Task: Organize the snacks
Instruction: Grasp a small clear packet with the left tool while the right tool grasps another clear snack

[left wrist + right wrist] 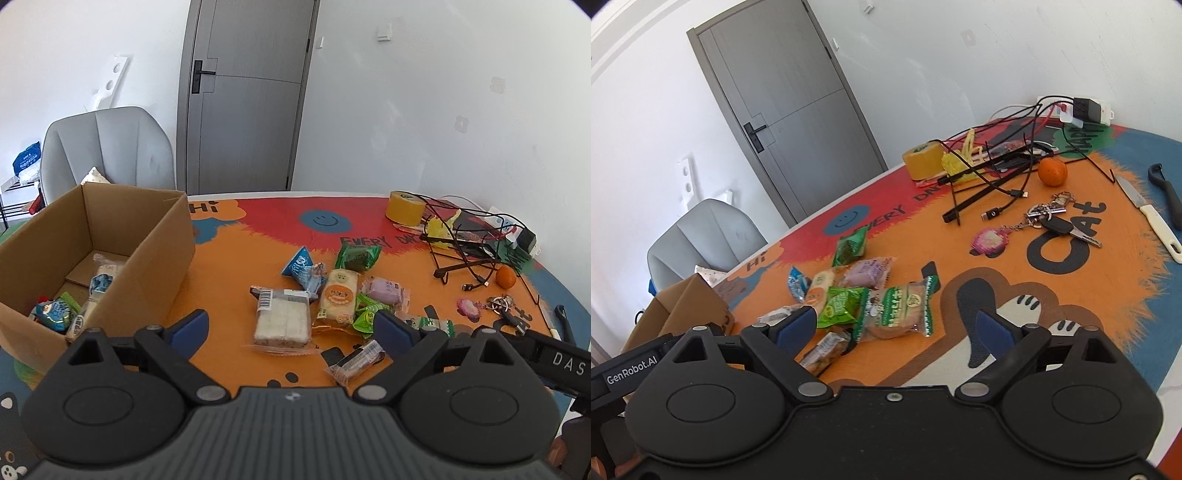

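A pile of wrapped snacks lies on the colourful table mat [236, 266]: a white cake pack [282, 319], an orange-labelled pastry [339, 295], a purple pack [386, 290], a dark green pack [356, 256], a blue triangular pack [303, 268] and a small bar [356, 361]. The open cardboard box [159, 258] at the left holds several snacks [55, 312]. My left gripper [291, 328] is open and empty above the white cake pack. My right gripper [895, 325] is open and empty, just above a green-edged bread pack [897, 312] and a bright green pack [840, 304].
A yellow tape roll [404, 208], tangled black cables and a stand [465, 243], an orange [1052, 171], keys with a pink charm [1049, 221], a white-handled knife [1150, 218] and a power strip [1078, 109] lie at the right. A grey chair [107, 151] stands behind the box.
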A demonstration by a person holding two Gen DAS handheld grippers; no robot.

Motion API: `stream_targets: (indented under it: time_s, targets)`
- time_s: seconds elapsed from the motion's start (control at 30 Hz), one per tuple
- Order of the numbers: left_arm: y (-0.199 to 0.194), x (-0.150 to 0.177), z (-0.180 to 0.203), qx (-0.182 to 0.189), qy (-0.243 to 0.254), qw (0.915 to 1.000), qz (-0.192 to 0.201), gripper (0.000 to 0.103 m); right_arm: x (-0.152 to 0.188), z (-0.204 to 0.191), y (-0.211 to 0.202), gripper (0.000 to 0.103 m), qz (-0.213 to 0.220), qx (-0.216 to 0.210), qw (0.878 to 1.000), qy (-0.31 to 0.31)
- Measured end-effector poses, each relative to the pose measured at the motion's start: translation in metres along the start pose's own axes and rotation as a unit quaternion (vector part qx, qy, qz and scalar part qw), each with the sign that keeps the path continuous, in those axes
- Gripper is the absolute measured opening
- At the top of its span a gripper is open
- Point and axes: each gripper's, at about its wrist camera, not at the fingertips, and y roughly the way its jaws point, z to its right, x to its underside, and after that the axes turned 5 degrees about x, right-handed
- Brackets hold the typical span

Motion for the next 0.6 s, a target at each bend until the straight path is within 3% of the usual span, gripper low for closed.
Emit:
stream_targets:
  time_s: [0.13, 0.3, 0.6]
  targets:
    - [0.012, 0.003, 0.007, 0.003, 0.009, 0.9999, -0.005, 0.09, 0.0, 0.006, 0.009, 0.091, -0.007, -0.001, 1.0, 0.004]
    - [0.029, 0.006, 0.015, 0.009, 0.016, 0.9996, -0.024, 0.074, -0.001, 0.012, 0.025, 0.084, -0.02, -0.006, 1.0, 0.014]
    - [0.057, 0.013, 0.03, 0.022, 0.024, 0.9979, -0.056, 0.059, -0.002, 0.022, 0.047, 0.081, -0.038, -0.009, 0.999, 0.029]
